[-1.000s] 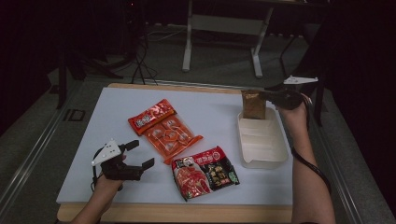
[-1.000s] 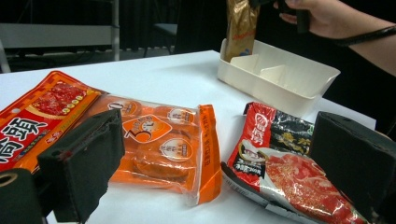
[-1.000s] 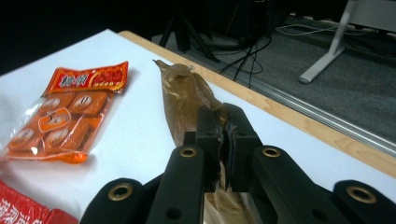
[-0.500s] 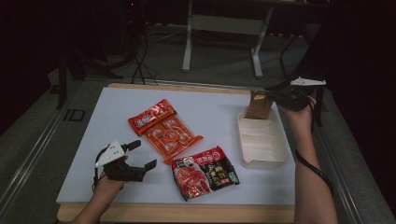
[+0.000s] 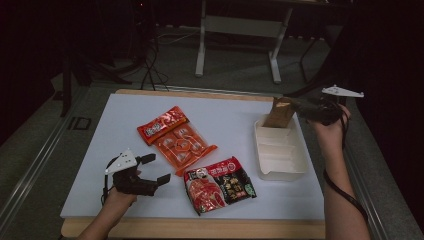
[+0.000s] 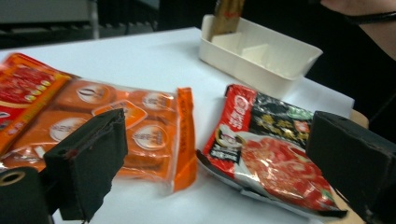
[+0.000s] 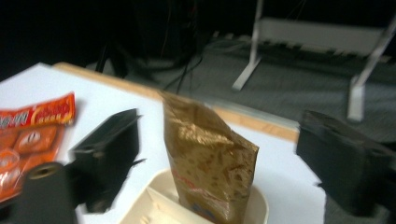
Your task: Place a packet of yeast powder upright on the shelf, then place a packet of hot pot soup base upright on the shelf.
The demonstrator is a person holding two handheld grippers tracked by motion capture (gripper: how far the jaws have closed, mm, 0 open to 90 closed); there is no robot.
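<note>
A brown pouch [image 5: 279, 114] stands upright in the far end of the white divided tray [image 5: 280, 170] at the table's right. My right gripper [image 5: 295, 106] is just right of its top. In the right gripper view the pouch [image 7: 210, 172] rises between the jaws with a gap on each side. Those jaws have just been opening, and my right gripper [image 7: 219, 126] is open around it. My left gripper [image 5: 157, 168] rests open near the front left. Its jaws [image 6: 219, 123] face an orange multi-pack [image 6: 116, 130] and a red and black packet [image 6: 275, 154], holding nothing.
On the white table [image 5: 100, 150] lie a small red-orange packet [image 5: 161, 124], the orange multi-pack [image 5: 182, 147] and the red and black packet [image 5: 220, 185]. A wooden edge [image 5: 200, 227] runs along the front. Dark floor and a metal stand's legs [image 5: 202, 50] lie beyond.
My right gripper let go of the brown pouch, opened wide and drew back to the right and slightly up. The pouch stays standing in the tray's far end. My left gripper has not moved.
</note>
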